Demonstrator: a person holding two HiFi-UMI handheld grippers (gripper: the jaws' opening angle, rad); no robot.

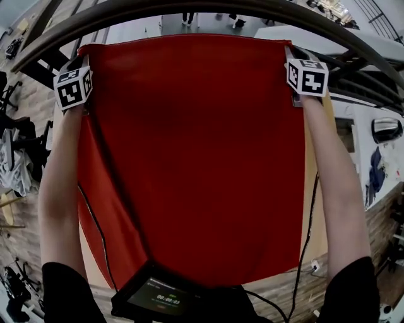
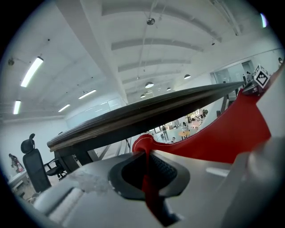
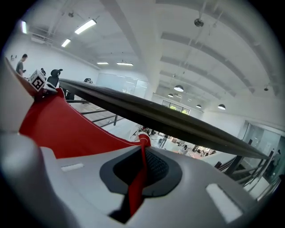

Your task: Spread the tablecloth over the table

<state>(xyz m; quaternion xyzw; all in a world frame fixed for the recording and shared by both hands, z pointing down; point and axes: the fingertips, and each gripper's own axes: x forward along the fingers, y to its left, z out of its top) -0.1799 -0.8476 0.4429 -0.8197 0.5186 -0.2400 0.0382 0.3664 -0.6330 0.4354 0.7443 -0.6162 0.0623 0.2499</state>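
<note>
A red tablecloth (image 1: 196, 158) hangs stretched between both grippers and covers most of the wooden table (image 1: 315, 214) in the head view. My left gripper (image 1: 81, 76) is shut on the cloth's far left corner, my right gripper (image 1: 297, 72) on its far right corner. In the left gripper view a red fold (image 2: 146, 178) is pinched between the closed jaws, and the cloth (image 2: 222, 138) runs off to the right. The right gripper view shows the same pinch (image 3: 139, 176), with the cloth (image 3: 62, 129) running left to the other gripper's marker cube (image 3: 37, 82).
A dark curved table edge (image 1: 189, 7) arcs across just beyond the cloth's far edge. It crosses both gripper views as a dark slab (image 2: 147, 113) (image 3: 169, 120). A recording device (image 1: 161, 296) sits at my chest. An office chair (image 2: 33, 167) stands at the left.
</note>
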